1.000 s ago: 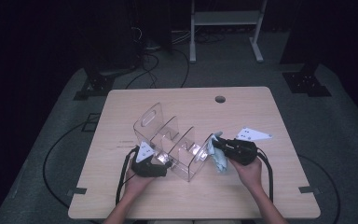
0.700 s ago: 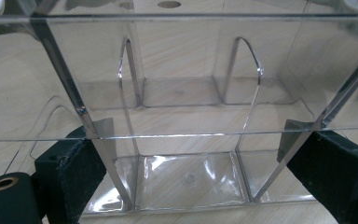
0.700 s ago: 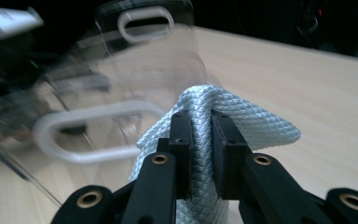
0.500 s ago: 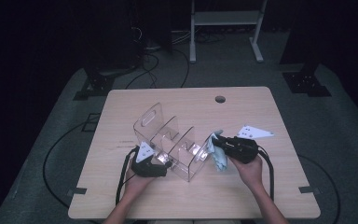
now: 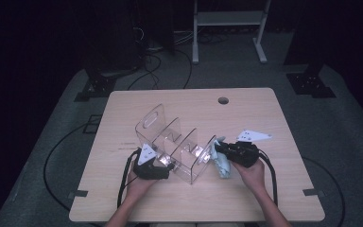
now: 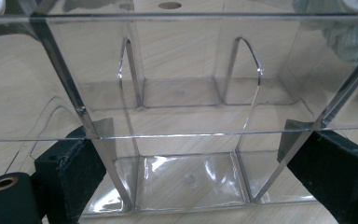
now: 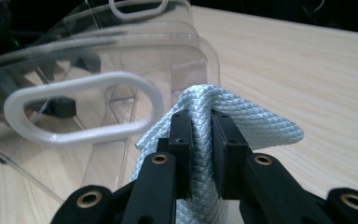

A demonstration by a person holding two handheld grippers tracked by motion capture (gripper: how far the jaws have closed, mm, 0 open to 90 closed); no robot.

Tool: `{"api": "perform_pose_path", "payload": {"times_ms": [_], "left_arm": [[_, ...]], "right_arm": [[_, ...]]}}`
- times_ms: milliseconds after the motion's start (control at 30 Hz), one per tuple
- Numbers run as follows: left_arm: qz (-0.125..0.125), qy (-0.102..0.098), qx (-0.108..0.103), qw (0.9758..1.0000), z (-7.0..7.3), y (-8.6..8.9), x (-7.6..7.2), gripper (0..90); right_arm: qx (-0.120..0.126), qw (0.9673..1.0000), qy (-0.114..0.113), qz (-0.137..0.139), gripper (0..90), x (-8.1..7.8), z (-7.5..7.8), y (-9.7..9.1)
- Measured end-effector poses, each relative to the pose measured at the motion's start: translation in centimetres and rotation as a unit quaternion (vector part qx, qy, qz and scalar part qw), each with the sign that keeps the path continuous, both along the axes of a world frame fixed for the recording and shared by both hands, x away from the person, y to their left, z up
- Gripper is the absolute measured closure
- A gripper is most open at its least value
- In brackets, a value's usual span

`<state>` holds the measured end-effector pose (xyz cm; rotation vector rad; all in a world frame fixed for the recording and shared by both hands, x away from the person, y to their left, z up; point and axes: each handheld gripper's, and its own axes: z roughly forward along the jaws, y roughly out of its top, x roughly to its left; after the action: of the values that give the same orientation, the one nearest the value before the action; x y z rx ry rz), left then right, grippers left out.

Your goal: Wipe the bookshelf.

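Basically a brace-and-wipe setup. Left gripper (image 5: 163, 166) has its jaws spread wide around the near end of the clear acrylic organizer (image 5: 177, 146), pads pressing on the outer walls (looks like it's there to stop the box sliding). Right gripper (image 7: 200, 140) is nearly shut, pinching a bunched fold of the light blue cloth (image 7: 242, 121) so a wad sticks out past the tips. Cloth sits against the organizer's right end panel, by the handle cutout (image 7: 81, 109). Organizer stands mid-table (image 5: 283, 118), nearer the front edge.
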<state>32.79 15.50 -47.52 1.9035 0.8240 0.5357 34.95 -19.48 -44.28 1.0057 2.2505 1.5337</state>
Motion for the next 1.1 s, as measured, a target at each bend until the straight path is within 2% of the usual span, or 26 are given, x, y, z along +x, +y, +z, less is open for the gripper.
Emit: {"api": "perform_pose_path", "payload": {"times_ms": [133,200,267,433,533,600,700,733,800,933,1000,1100], "left_arm": [[-0.001,-0.001,0.001,1.0,0.0,0.0,0.0,7.5],[-0.001,-0.001,0.0,1.0,0.0,0.0,0.0,7.4],[0.0,-0.001,0.0,1.0,0.0,0.0,0.0,7.4],[0.001,-0.001,-0.001,1.0,0.0,0.0,0.0,7.4],[0.001,-0.001,-0.001,1.0,0.0,0.0,0.0,7.4],[0.001,-0.001,-0.001,1.0,0.0,0.0,0.0,7.5],[0.002,-0.001,-0.002,1.0,0.0,0.0,0.0,7.5],[0.001,-0.002,-0.002,1.0,0.0,0.0,0.0,7.5],[0.003,-0.001,-0.002,1.0,0.0,-0.1,0.0,7.5],[0.004,-0.001,-0.002,1.0,0.0,-0.1,0.0,7.5],[0.004,-0.001,-0.004,1.0,-0.1,-0.1,0.0,7.5],[0.006,0.001,-0.005,1.0,-0.1,0.0,0.0,7.6]], "right_arm": [[0.019,0.9996,-0.019,-0.006,79.0,0.0,1.3,-0.5],[0.025,0.9994,-0.021,-0.009,79.0,0.2,1.7,-0.6],[0.022,0.9995,-0.019,-0.008,78.9,0.2,1.5,-0.4],[0.016,0.9998,0.003,-0.008,79.0,0.7,0.9,-0.7],[0.013,0.9998,-0.009,-0.008,79.0,0.4,1.3,-0.6],[0.019,0.9997,-0.014,-0.004,79.0,0.2,1.7,-0.6],[0.02,0.9997,-0.01,-0.003,79.0,0.3,1.6,-0.5],[0.018,0.9998,0.003,-0.005,79.0,0.4,1.2,-0.5],[0.01,0.9999,-0.001,-0.005,79.0,0.2,1.4,-0.4],[0.019,0.9996,-0.019,0.01,79.0,-0.7,2.7,0.0],[0.024,0.9994,-0.018,0.015,79.0,-0.8,2.9,0.2],[0.034,0.9986,-0.01,0.039,79.0,-1.5,3.1,0.8]]}}
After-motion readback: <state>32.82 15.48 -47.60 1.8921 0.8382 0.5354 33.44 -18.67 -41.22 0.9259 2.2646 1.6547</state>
